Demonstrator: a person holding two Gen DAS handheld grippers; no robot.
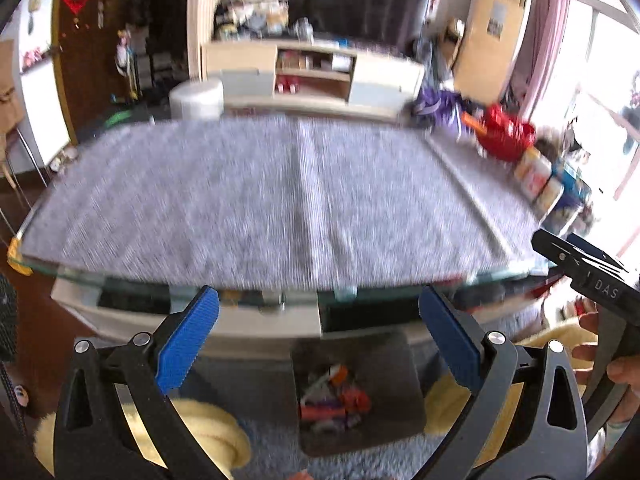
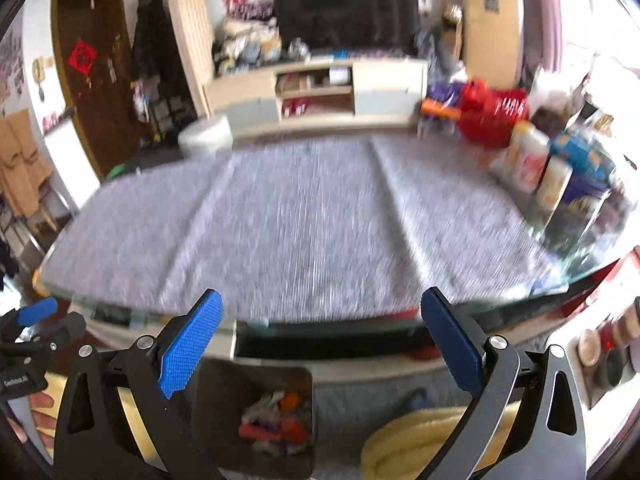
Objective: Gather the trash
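A dark square bin stands on the floor in front of the table and holds colourful wrappers; it also shows in the right wrist view with the wrappers inside. My left gripper is open and empty, above the bin near the table's front edge. My right gripper is open and empty, right of the bin. The right gripper shows at the right edge of the left wrist view. The grey-clothed glass table shows no loose trash. Both views are motion-blurred.
A red basket, jars and boxes crowd the table's right side. Yellow slippers lie on the grey rug beside the bin. A white stool and a TV cabinet stand beyond the table.
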